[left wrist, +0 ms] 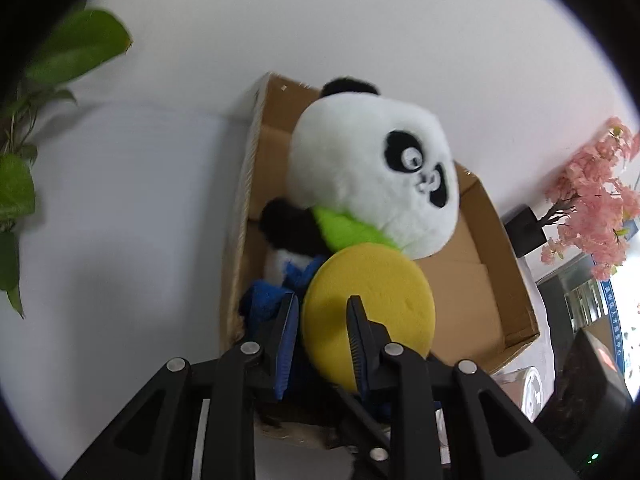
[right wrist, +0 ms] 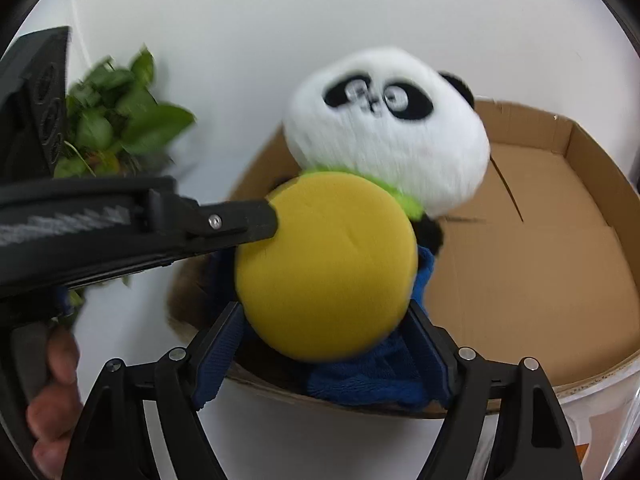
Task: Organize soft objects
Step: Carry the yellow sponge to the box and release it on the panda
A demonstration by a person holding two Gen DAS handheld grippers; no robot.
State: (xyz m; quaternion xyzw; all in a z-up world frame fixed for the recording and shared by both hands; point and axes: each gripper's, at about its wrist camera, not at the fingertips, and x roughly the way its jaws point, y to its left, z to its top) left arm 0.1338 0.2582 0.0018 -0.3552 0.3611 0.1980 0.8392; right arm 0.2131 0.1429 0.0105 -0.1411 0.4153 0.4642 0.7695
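The left gripper [left wrist: 320, 308] is clamped on the edge of the yellow sponge [left wrist: 372, 304], one finger on each face of the disc, and carries it over the near end of the box [left wrist: 480, 292]. The right gripper [right wrist: 324, 332] has its jaws spread wide on either side of the sponge; the pads stand just off its rim, so as far as I can see it grips nothing. The sponge hangs above the box's near corner, in front of the panda [right wrist: 384, 128] that sits upright inside, and over the blue cloth [right wrist: 360, 376] bunched against the box's near wall. Most of the box floor beyond the panda is bare. Both views are smeared, so the hands look to be on the move. To do this step well, I would say: bring the sponge low into the box before letting go, so that it does not bounce off the panda or roll over the wall. Set it flat on the bare floor rather than on the cloth. Keep the right gripper clear of the sponge and the panda, or it may knock the toy over. The plant [right wrist: 120, 120] stands well outside the box, away from the work.
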